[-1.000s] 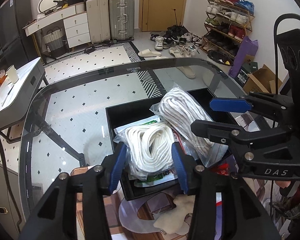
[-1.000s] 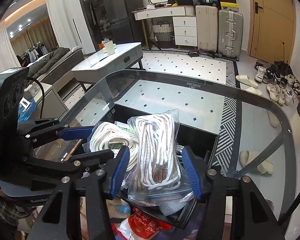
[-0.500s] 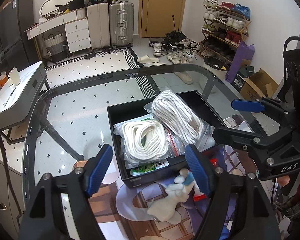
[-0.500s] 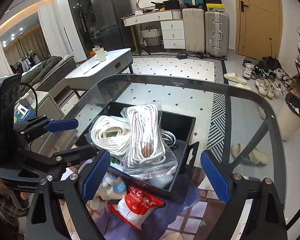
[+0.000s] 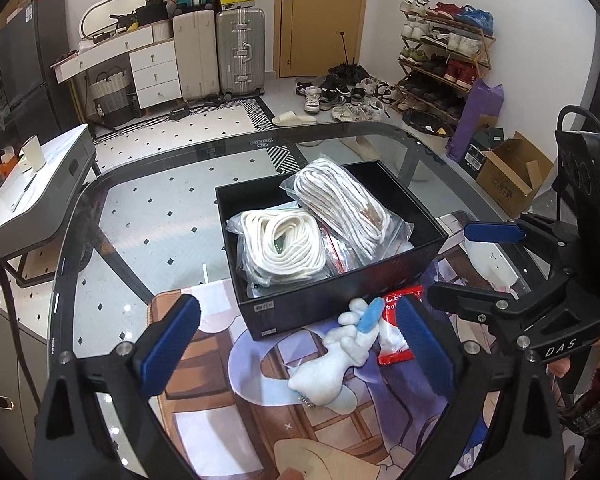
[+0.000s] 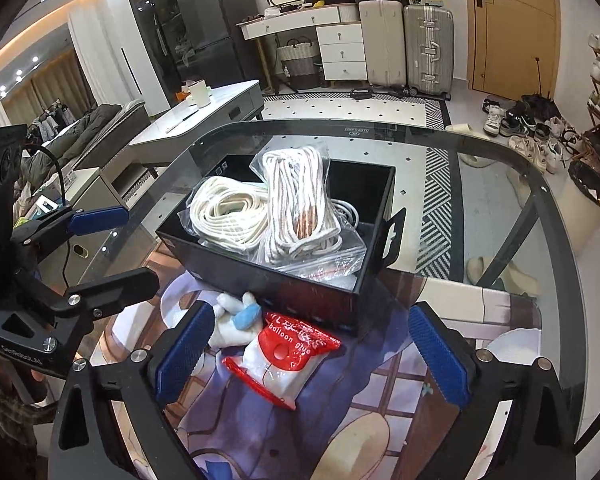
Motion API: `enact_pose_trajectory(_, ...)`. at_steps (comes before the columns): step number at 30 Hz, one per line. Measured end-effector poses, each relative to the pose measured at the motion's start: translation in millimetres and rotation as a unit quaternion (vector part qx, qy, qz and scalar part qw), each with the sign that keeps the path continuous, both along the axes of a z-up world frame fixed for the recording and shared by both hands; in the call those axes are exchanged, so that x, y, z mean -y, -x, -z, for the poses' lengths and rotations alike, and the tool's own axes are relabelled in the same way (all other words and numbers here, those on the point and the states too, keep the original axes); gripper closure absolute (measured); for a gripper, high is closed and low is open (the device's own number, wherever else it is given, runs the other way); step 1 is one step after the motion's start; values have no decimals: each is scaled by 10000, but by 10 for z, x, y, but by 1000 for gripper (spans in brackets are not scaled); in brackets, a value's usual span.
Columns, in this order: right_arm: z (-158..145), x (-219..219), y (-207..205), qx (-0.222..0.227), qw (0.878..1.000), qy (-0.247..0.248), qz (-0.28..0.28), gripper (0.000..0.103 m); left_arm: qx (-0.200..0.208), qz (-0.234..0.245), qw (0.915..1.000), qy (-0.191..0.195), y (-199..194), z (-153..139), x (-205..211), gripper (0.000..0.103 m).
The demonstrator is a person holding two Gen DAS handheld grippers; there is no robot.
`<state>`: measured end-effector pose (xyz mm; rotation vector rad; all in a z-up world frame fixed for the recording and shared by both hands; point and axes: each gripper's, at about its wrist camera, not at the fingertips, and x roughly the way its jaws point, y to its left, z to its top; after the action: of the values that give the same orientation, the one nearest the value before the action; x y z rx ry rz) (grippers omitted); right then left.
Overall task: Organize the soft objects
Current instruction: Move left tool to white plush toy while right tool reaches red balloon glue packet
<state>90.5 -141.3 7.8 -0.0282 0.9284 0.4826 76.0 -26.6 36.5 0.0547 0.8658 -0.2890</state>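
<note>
A black box (image 5: 332, 296) (image 6: 260, 276) on the glass table holds a bag of cream rope (image 5: 284, 248) (image 6: 228, 212) and a bag of striped rope (image 5: 340, 204) (image 6: 300, 196). In front of the box lie a white plush toy (image 5: 340, 356) (image 6: 236, 320) with a blue part and a red-and-white "balloon glue" packet (image 5: 396, 332) (image 6: 288, 356). My left gripper (image 5: 296, 304) (image 6: 112, 248) hovers above the plush, its jaws opening wide and touching nothing. My right gripper (image 6: 311, 312) (image 5: 476, 262) hangs over the packet, jaws also opening, nothing pressed between them.
A printed mat (image 5: 228, 384) covers the near part of the glass table (image 5: 148, 216). A white round item (image 5: 488, 260) lies right of the box. On the floor beyond are a shoe rack (image 5: 444, 56), suitcases (image 5: 240, 52) and a cardboard box (image 5: 508, 172).
Both grippers let go of the rope bags, which now lie in the box. Both pulled back toward me and their jaws spread wide. The plush and the packet came into view.
</note>
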Motion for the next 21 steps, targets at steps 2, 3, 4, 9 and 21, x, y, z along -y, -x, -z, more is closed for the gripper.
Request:
enact_pose_trajectory(2,40,-5,31,-31,10000,16,-12,4,-15,19,10000,-31,37,28,5,4)
enact_pose_trajectory(3,62,-14,39,-55,10000,18,-21,3,-24,29,10000,-40,51,44,4,4)
enact_pose_trajectory(4,84,-19,51,-81,10000,26,-26,3,-44,40,10000,-30,66,61,7,4)
enact_pose_trajectory(9,181,-96,62,-204,9997,105,-102,3,-160,49,9998,55,127,174,-12,4)
enact_pose_trajectory(21,365,-325,62,-356,9984,415,-169,3,-278,63,9996,23,216,359,-69,4)
